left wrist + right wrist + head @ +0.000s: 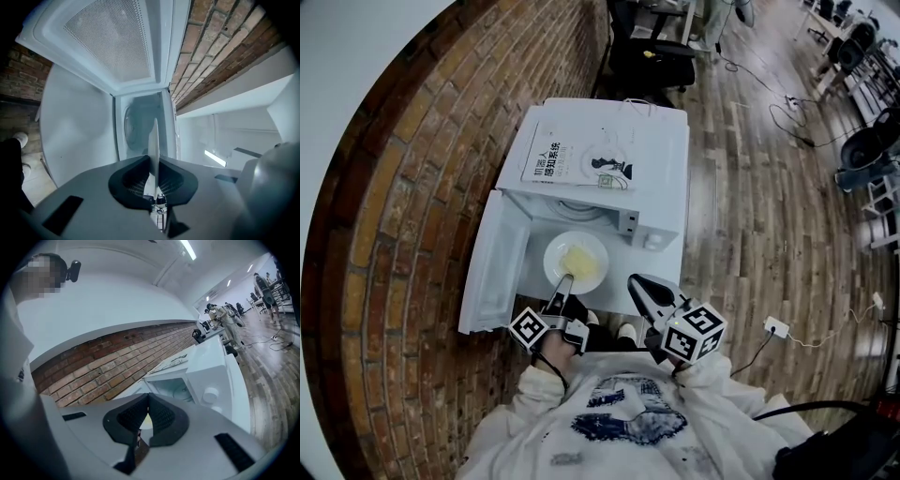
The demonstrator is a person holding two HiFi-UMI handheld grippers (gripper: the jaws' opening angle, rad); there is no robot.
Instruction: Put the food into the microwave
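Observation:
A white plate [576, 261] with pale yellow food [581, 262] hangs just in front of the open white microwave [666, 159]. My left gripper [565, 281] is shut on the plate's near rim. In the left gripper view the plate [153, 138] stands edge-on between the pads of the left gripper [153, 159], facing the cavity and its glass turntable [138, 123]. My right gripper [637, 281] hovers right of the plate, shut, with nothing in it. In the right gripper view the tips of the right gripper [148, 398] meet, and the microwave [213, 366] lies ahead.
The microwave door [492, 267] swings open to the left, its mesh panel [110, 42] close by the left gripper. A book [581, 161] lies on top of the oven. A brick wall [412, 187] runs along the left. A power strip [776, 327] and cables lie on the wooden floor.

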